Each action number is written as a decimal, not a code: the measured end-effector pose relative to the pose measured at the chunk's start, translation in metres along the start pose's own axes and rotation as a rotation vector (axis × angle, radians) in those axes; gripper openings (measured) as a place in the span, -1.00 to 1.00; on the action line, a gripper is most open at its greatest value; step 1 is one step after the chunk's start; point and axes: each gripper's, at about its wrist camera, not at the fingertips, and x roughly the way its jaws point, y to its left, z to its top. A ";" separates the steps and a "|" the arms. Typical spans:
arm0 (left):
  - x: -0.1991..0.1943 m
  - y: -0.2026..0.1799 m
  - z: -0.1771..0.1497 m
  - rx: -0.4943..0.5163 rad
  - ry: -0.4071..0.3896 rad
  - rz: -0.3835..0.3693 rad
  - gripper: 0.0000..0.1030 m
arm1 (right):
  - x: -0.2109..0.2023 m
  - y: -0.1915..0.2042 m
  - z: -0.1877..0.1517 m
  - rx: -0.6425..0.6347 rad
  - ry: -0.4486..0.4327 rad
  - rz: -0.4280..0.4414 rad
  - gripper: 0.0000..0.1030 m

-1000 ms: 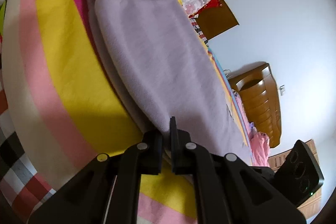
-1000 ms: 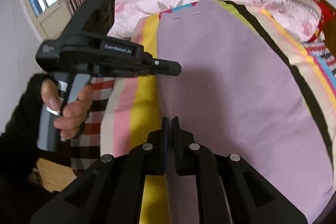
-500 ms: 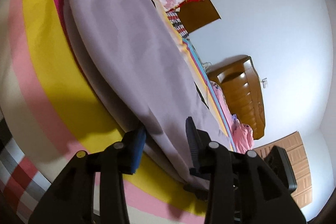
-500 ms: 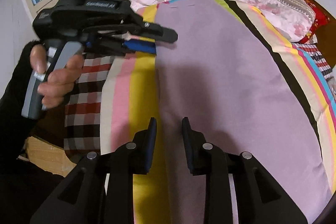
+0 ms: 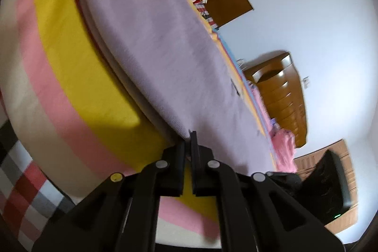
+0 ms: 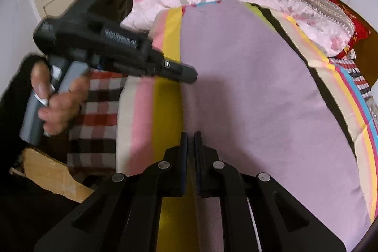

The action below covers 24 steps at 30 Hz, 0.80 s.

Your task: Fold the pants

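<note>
On the striped sheet (image 6: 170,110): lilac pants (image 6: 248,86) flat | left tong (image 5: 188,141) just closed, pinching pants' edge | right tong (image 6: 191,141) just closed on same edge.

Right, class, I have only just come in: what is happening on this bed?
A person holding a gripper in each hand is folding lilac fleece pants laid flat on a striped bedspread. Both have just snapped shut along the pants' near edge: the left gripper and the right gripper each appear to pinch the fabric there.
</note>
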 end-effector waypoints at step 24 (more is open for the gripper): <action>0.003 -0.033 0.063 0.098 -0.121 0.263 0.76 | -0.046 -0.038 -0.013 0.236 -0.089 0.054 0.29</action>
